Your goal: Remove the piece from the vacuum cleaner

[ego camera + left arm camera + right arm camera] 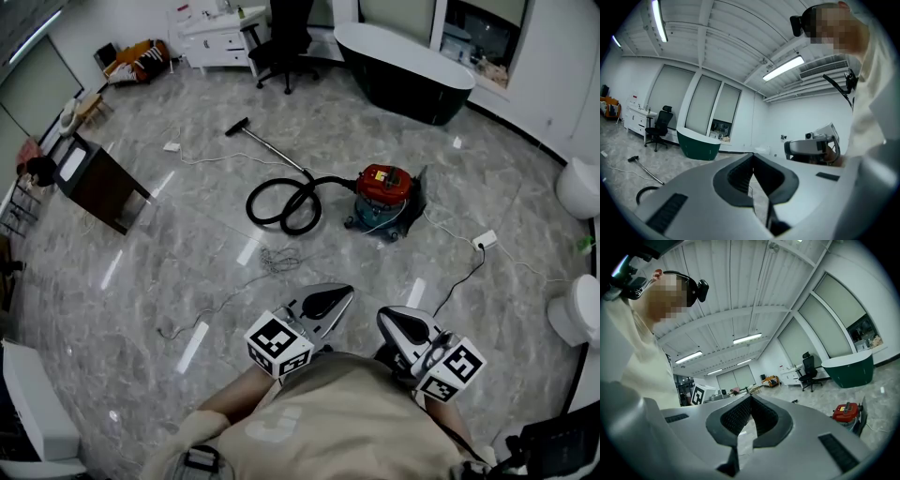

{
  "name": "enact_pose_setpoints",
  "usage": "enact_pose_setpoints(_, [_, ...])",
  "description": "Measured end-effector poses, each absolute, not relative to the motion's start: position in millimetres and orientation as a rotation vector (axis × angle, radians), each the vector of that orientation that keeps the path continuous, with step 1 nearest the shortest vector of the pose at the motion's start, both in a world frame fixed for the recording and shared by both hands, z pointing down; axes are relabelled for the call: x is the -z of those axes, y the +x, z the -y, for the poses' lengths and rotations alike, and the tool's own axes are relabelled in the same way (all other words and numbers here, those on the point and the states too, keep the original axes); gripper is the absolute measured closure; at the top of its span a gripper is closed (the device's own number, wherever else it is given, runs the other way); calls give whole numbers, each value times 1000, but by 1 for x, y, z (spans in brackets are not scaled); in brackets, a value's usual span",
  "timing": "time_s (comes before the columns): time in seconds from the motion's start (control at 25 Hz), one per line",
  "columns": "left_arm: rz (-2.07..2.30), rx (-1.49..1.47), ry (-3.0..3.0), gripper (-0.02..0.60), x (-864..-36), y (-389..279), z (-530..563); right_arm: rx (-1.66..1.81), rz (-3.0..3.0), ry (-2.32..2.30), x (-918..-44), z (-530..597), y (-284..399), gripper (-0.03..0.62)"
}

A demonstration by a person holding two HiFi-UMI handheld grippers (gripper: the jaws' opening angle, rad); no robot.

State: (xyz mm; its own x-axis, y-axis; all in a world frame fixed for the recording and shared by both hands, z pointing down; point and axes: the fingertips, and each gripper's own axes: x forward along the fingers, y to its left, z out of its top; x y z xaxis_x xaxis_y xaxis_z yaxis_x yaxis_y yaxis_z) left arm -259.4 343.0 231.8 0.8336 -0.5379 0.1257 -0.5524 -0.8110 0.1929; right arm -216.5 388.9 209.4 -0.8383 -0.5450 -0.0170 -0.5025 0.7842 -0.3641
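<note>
Vacuum cleaner point(384, 185) far off, parts indistinct

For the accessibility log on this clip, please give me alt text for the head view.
A red vacuum cleaner sits on a grey floor, its black hose coiled beside it. Near the person's body, the left hand-held gripper and right hand-held gripper are both shut and empty, well short of it.
</note>
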Motion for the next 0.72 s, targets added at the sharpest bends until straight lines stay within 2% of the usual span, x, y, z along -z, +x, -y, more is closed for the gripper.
enact_pose_setpoints(0.44, [795,-152,2874,578,-225,-106,-327,512,-2722,-911,-210,-371,-64,592])
enact_pose_setpoints(0.72, [823,-243,2872,578,-226,-50,-321,556,-2659,-929,-216,-368,2,591])
